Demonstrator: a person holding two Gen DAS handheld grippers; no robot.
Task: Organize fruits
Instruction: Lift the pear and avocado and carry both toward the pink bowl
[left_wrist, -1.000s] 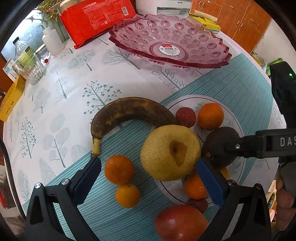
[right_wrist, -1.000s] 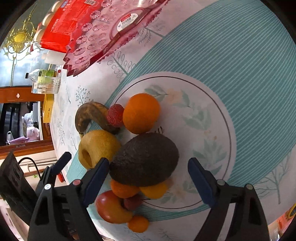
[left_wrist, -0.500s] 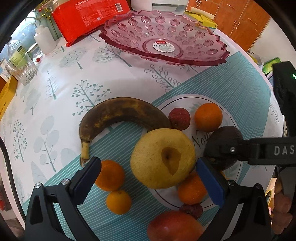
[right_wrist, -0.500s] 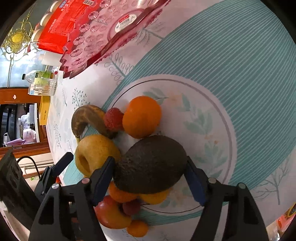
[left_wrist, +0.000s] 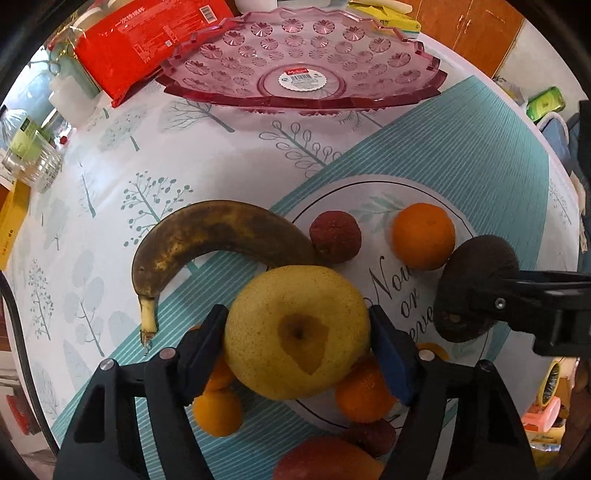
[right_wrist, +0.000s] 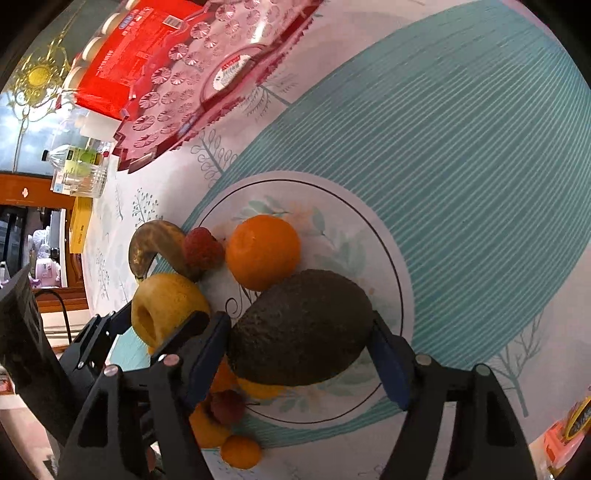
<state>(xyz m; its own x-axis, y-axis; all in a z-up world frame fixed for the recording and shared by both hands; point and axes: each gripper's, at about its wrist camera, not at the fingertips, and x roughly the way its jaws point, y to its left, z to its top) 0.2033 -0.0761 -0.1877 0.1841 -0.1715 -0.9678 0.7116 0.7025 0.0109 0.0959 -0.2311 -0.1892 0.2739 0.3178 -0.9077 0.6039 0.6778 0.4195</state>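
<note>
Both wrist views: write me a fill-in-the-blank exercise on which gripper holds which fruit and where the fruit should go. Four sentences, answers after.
1. The left gripper is shut on the yellow ____.
2. The right gripper is shut on the dark ____.
3. The pink glass dish beyond the fruit holds ____ fruit.
4. The brown-spotted banana lies on the tablecloth beside a small ____ lychee.

Missing words: pear; avocado; no; red
</note>
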